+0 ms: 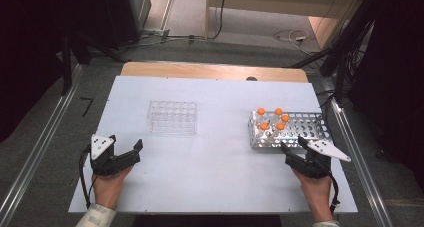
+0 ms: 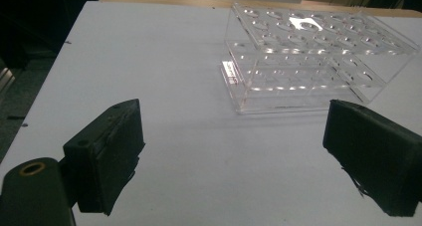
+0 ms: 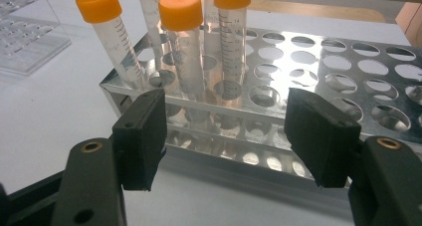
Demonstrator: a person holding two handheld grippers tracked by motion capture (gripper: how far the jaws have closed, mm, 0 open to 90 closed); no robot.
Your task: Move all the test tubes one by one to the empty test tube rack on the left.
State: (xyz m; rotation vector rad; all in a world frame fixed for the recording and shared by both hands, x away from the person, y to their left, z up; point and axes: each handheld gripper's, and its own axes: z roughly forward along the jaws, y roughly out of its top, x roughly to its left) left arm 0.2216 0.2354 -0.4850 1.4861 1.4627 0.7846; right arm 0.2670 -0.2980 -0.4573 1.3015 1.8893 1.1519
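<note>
A metal tube rack (image 1: pixel 305 132) (image 3: pixel 323 81) stands at the right of the white board, with several orange-capped clear tubes (image 1: pixel 270 119) (image 3: pixel 186 47) upright in its left end. My right gripper (image 1: pixel 294 148) (image 3: pixel 229 136) sits just in front of the rack's near edge, open, nothing between its jaws. An empty clear plastic rack (image 1: pixel 172 117) (image 2: pixel 313 56) stands left of centre. My left gripper (image 1: pixel 129 149) (image 2: pixel 239 156) rests at the front left, short of the clear rack, open and holding nothing.
The white board (image 1: pixel 215 177) lies on a wooden table (image 1: pixel 215 71). Metal rails (image 1: pixel 357 157) run along both sides. Cables lie on the floor beyond the table's far edge.
</note>
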